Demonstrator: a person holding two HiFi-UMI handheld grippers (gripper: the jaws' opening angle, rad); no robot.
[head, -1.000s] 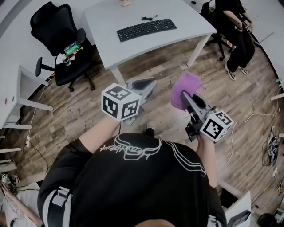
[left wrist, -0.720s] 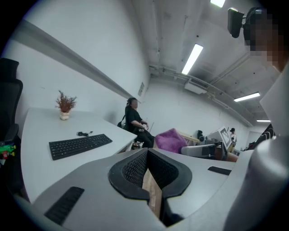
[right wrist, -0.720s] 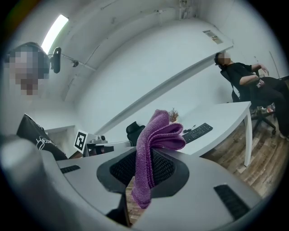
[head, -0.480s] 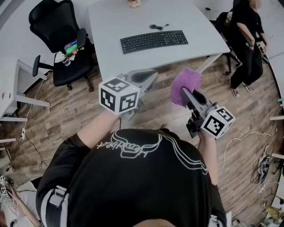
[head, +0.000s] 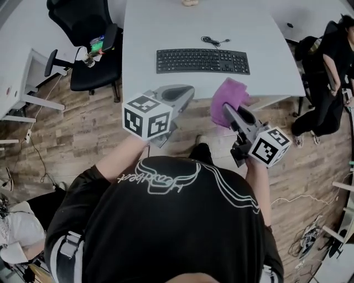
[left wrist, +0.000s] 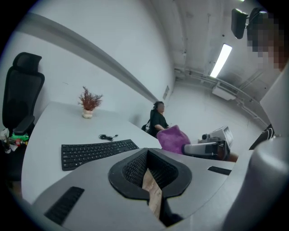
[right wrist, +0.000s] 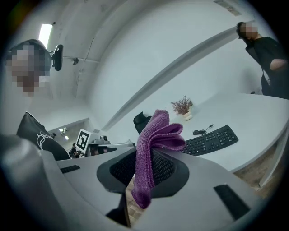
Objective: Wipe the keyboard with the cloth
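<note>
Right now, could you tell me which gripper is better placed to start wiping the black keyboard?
Right. The right gripper has its jaws shut on the purple cloth, held near the grey desk and its front edge, facing the black keyboard. The left gripper has its jaws together, empty.

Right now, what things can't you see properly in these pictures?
- Head view: the top edge cuts off the little plant on the table.
- Head view: the purple cloth covers the tips of the right claw.
- Every view: the key letters on the keyboard are too small to read.
- Head view: the colourful things on the black chair are too small to name.
</note>
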